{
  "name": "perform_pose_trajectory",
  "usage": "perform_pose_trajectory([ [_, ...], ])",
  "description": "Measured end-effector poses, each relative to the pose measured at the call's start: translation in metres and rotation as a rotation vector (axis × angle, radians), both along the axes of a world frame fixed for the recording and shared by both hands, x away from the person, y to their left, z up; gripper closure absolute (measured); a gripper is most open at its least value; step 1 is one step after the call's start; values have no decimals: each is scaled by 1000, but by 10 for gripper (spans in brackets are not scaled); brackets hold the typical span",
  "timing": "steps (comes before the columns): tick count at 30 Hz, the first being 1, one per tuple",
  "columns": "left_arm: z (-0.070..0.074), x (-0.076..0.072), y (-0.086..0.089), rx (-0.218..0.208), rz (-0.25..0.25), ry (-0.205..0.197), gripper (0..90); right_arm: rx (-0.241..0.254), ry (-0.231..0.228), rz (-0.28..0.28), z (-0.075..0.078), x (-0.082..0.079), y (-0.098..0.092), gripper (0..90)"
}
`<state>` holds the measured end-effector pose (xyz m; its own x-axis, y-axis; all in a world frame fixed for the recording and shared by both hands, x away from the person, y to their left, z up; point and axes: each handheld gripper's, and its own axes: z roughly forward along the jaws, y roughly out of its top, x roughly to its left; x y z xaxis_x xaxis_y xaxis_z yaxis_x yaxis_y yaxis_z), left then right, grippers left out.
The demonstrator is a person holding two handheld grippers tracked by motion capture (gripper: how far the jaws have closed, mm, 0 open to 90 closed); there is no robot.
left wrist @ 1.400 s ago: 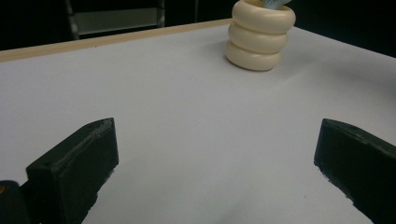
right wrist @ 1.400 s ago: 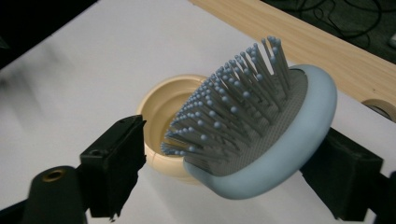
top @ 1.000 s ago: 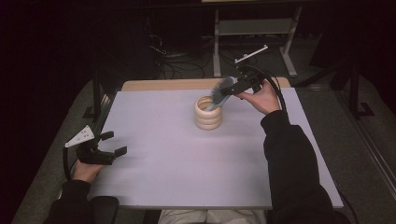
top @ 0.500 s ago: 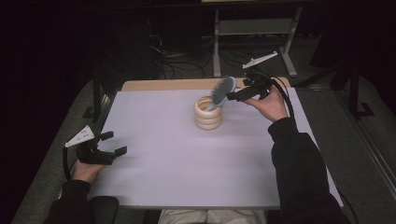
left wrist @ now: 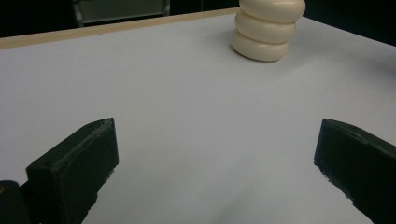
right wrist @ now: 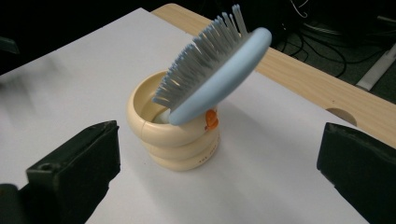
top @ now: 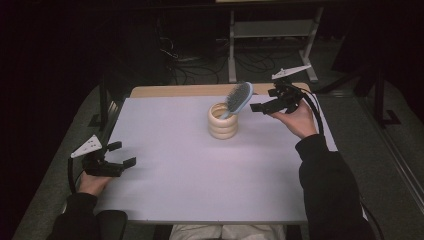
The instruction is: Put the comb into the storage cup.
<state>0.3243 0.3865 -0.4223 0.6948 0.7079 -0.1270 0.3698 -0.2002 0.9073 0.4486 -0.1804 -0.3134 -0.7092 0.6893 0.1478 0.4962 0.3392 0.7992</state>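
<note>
White table (top: 200,170), hairbrush (top: 239,97) in cup (top: 223,122)

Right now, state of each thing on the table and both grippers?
hairbrush: standing handle-down in the cup, leaning on its rim, released.
cup: upright on the white mat, holding the hairbrush.
right gripper: open, held above the mat beside the cup, touching nothing.
left gripper: open, low over the mat's near-left edge, holding nothing.

A white sheet (top: 200,170) covers most of the wooden tabletop (top: 170,91), whose bare strip shows along the far edge. Beyond it, a metal shelf stand (top: 272,35) and tangled cables (top: 192,62) sit on the dark floor.
</note>
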Motion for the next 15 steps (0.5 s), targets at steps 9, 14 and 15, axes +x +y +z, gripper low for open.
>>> perform_pose_trajectory([
  [9,-1,0,-1,4,-2,4,0,-4,-1,-13,-12,-10,-11,0],
  [14,-1,0,0,1,0,3,0,-4,-11,-27,-19,-17,-19,0],
  [15,-1,0,-1,1,0,3,0,-5,-11,-28,-20,-18,-21,0],
])
